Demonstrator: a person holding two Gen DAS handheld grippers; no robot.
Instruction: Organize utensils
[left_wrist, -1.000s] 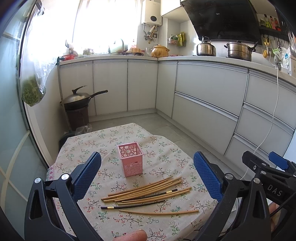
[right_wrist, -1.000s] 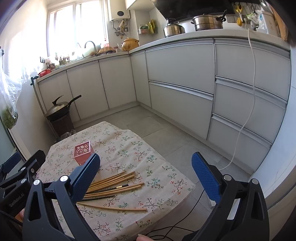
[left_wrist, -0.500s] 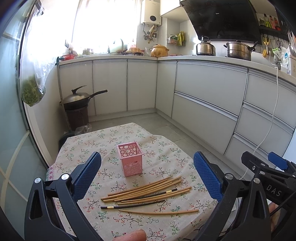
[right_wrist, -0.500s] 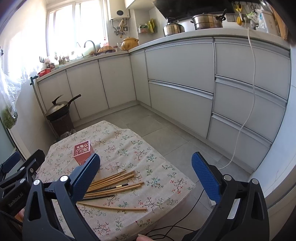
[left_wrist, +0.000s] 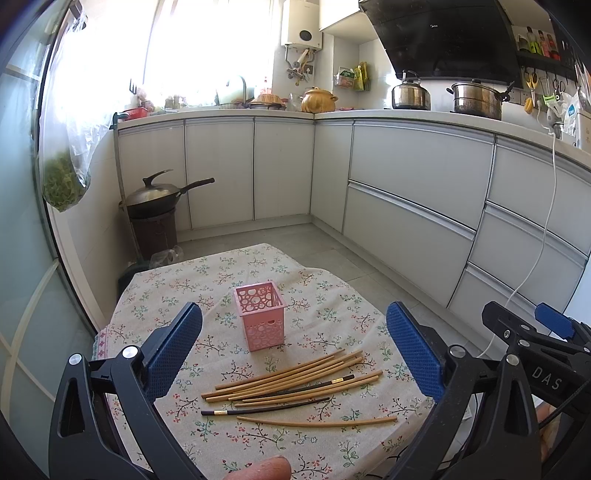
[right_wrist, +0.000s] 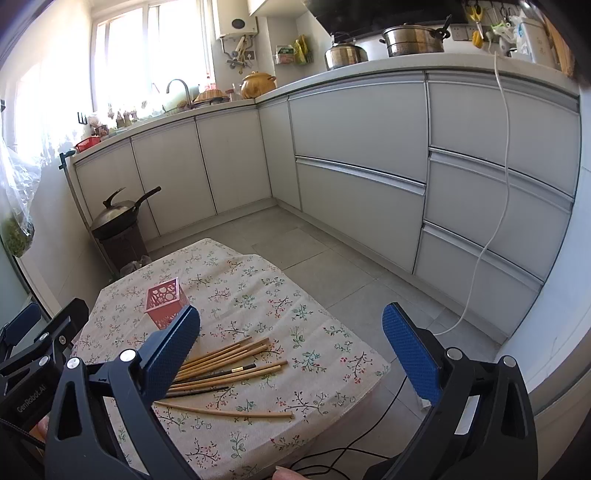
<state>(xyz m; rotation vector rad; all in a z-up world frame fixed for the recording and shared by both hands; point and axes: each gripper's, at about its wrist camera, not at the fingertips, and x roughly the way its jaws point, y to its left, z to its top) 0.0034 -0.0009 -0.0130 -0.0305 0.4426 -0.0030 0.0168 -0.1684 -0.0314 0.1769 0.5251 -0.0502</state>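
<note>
A pink perforated square holder stands upright on the floral tablecloth; it also shows in the right wrist view. Several wooden and dark chopsticks lie loose in front of it, and show in the right wrist view too. My left gripper is open and empty, held above the chopsticks. My right gripper is open and empty, above the table's right part. The right gripper shows at the right edge of the left wrist view, and the left gripper at the left edge of the right wrist view.
The small table stands in a kitchen with white cabinets behind and to the right. A wok on a dark stand sits by the far left wall. A white cable hangs down the cabinets to the floor.
</note>
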